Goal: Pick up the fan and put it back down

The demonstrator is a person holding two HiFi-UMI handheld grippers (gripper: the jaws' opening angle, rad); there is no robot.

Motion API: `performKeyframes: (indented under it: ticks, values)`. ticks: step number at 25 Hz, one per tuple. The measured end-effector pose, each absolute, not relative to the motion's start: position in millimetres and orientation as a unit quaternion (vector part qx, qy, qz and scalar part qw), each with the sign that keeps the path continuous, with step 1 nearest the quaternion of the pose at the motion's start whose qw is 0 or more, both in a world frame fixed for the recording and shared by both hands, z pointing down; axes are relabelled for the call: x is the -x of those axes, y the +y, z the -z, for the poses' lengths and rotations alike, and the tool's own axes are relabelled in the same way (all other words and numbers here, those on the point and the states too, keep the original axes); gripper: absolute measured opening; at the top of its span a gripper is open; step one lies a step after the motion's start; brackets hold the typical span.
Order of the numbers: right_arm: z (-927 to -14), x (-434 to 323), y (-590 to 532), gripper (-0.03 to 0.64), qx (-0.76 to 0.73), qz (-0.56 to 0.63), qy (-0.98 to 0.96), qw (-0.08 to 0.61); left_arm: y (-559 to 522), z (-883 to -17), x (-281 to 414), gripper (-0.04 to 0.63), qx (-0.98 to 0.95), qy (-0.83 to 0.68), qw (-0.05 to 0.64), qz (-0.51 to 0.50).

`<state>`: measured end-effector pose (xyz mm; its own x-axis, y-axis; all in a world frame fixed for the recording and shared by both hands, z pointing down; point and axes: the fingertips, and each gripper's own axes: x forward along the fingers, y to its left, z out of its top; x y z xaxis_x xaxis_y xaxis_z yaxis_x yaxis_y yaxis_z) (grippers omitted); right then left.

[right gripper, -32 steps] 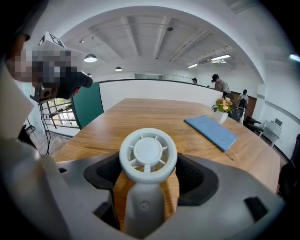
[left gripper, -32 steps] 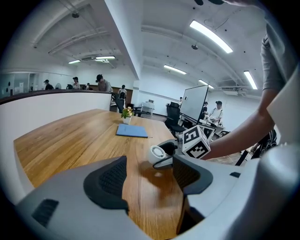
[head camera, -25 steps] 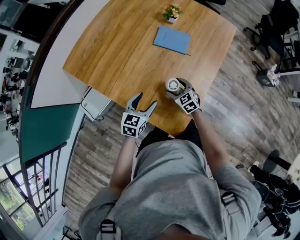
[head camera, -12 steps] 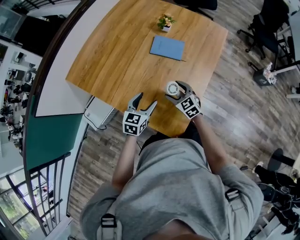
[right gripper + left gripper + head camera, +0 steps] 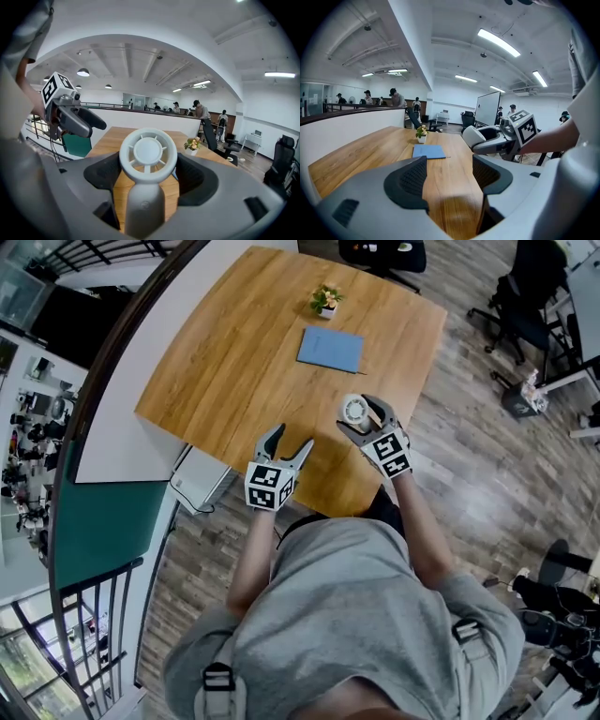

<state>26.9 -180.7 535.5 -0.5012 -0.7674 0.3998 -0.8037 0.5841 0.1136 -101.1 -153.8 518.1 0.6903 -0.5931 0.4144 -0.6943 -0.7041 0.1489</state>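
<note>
Fan (image 5: 147,152): white, round grille showing, clamped in the right gripper (image 5: 358,418) over the near right part of the counter (image 5: 225,362); whether it touches the wood cannot be told.
Left gripper (image 5: 289,441): jaws wide, nothing between them, at the counter's near edge.
Counter: bare wood across the left and middle.
Notebook (image 5: 330,350): blue, flat, beyond the fan and apart from it.
Potted plant (image 5: 324,300): small, by the far edge.
Change: fan and right gripper now sit a little closer to the notebook; left gripper as before.
</note>
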Motion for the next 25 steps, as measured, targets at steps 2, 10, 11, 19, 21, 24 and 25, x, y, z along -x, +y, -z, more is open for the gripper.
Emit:
performKeyframes:
  ticks: [2, 10, 11, 19, 21, 24, 25]
  values:
    - [-514, -25, -185, 0.371, -0.455, -0.028, -0.868, 0.197, -156, -514, 100, 0.310, -0.909, -0.354, 0.145, -0.167]
    - [-439, -2, -189, 0.373, -0.446, 0.039, -0.878, 0.169, -159, -505, 97, 0.310, -0.916, -0.344, 0.132, -0.162]
    - [-434, 1, -189, 0.373, -0.444, 0.043, -0.880, 0.166, -159, -503, 97, 0.310, -0.916, -0.344, 0.131, -0.161]
    - [-418, 19, -190, 0.373, -0.434, 0.050, -0.886, 0.152, -166, -487, 107, 0.310, -0.918, -0.350, 0.121, -0.144]
    - [-421, 20, -190, 0.373, -0.434, 0.050, -0.886, 0.154, -167, -485, 108, 0.310, -0.918, -0.351, 0.120, -0.141]
    - [-425, 21, -189, 0.373, -0.432, 0.049, -0.886, 0.159, -166, -484, 109, 0.310, -0.918, -0.351, 0.119, -0.141]
    - [-426, 21, -189, 0.373, -0.432, 0.049, -0.886, 0.160, -166, -483, 110, 0.310, -0.918, -0.351, 0.118, -0.141]
